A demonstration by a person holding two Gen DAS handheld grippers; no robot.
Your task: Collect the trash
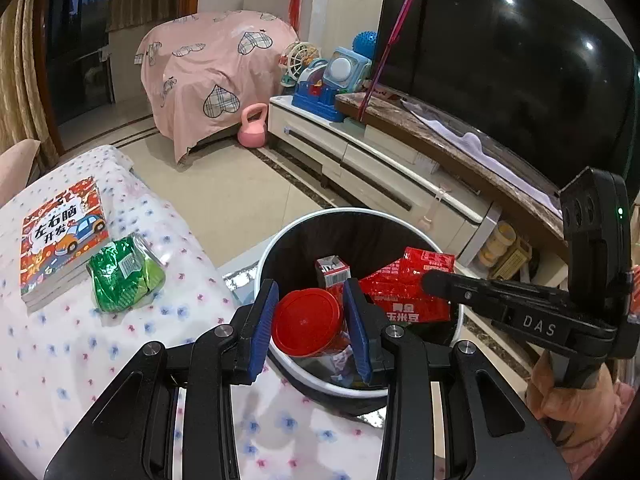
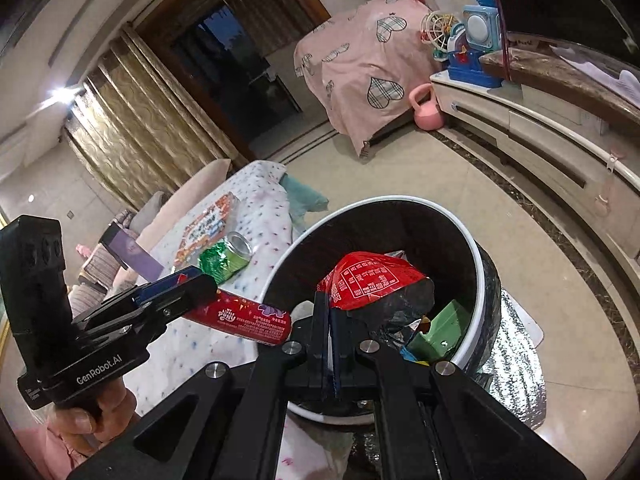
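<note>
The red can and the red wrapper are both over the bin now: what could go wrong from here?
1. The red can lies sideways in the left claw, above the near rim of the bin; released here, it might hit the rim and fall outside.
2. The right claw pinches only a corner of the red wrapper, so it may slip early.

"My Little Pony" on red can [image 2: 244,318].
</note>
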